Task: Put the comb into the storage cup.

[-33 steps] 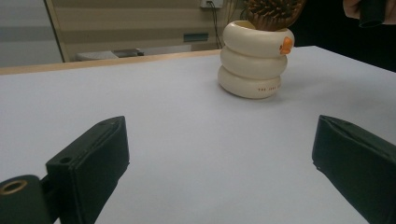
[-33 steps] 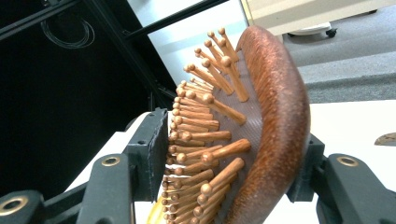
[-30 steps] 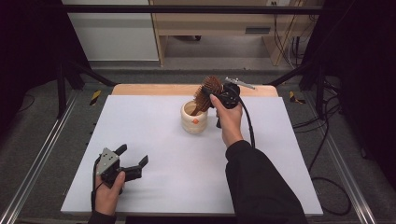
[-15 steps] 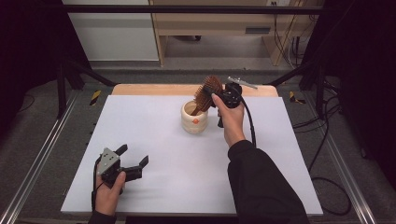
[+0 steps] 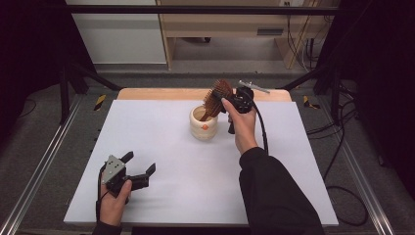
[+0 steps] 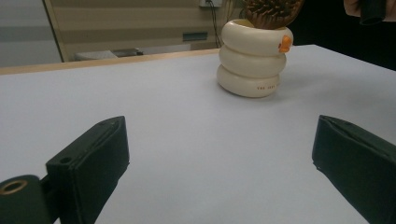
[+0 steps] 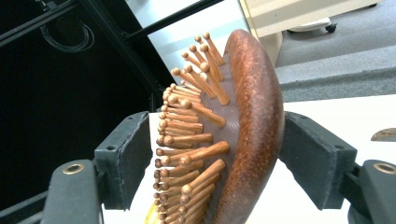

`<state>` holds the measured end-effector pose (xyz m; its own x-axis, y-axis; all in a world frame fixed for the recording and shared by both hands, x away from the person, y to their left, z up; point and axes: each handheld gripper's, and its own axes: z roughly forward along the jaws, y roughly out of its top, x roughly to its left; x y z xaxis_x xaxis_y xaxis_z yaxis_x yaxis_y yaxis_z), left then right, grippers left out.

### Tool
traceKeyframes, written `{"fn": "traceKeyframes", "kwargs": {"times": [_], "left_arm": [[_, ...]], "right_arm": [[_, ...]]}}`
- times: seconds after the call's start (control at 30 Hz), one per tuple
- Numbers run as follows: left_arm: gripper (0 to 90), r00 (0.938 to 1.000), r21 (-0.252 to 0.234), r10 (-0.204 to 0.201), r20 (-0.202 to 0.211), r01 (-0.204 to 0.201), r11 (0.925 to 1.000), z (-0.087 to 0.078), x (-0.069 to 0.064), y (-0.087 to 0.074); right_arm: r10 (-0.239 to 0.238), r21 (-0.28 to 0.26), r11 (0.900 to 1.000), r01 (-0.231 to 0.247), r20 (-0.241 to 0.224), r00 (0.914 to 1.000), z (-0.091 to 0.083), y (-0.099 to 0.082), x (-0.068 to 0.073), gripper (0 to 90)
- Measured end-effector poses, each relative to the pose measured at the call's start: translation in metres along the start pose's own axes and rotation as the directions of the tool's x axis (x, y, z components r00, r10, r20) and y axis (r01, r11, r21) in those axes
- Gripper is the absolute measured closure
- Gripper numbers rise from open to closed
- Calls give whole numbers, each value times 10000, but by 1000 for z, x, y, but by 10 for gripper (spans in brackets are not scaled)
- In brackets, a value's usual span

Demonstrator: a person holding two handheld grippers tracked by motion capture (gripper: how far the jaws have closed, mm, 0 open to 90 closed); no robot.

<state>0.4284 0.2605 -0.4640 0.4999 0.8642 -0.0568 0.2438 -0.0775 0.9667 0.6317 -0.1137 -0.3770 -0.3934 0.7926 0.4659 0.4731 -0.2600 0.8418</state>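
Note:
A wooden paddle brush [image 5: 219, 95] with wooden bristles stands handle-down in a cream ringed cup [image 5: 204, 125] at the back middle of the white table. My right gripper [image 5: 229, 99] is level with the brush head, and its jaws have just been opening. In the right gripper view the brush [image 7: 252, 130] sits between the jaws of my right gripper [image 7: 217, 158], with the left pad just off the bristle tips. My left gripper [image 5: 140, 163] rests open near the front left corner with nothing in it. From the left gripper [image 6: 219, 154] view, the cup [image 6: 254, 60] and brush [image 6: 271, 11] show far ahead.
A wooden board [image 5: 161, 93] runs along the table's back edge, and a small metal tool [image 5: 254, 86] lies on it behind the right hand. Metal rails [image 5: 44, 161] flank the white table top [image 5: 195, 171].

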Motion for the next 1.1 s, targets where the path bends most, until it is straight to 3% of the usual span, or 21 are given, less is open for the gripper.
{"fn": "traceKeyframes", "kwargs": {"times": [0.47, 1.1], "left_arm": [[39, 10000, -13, -1, -3, 1, 10000, 0, 0, 0], [39, 10000, -8, 7, -15, -7, 10000, -1, 1, 0]], "right_arm": [[-316, -94, 9995, 316, 31, 9995, -3, 2, 2, 199], [-927, -374, 9948, 943, 428, 9948, -14, 8, 7, 109]]}}
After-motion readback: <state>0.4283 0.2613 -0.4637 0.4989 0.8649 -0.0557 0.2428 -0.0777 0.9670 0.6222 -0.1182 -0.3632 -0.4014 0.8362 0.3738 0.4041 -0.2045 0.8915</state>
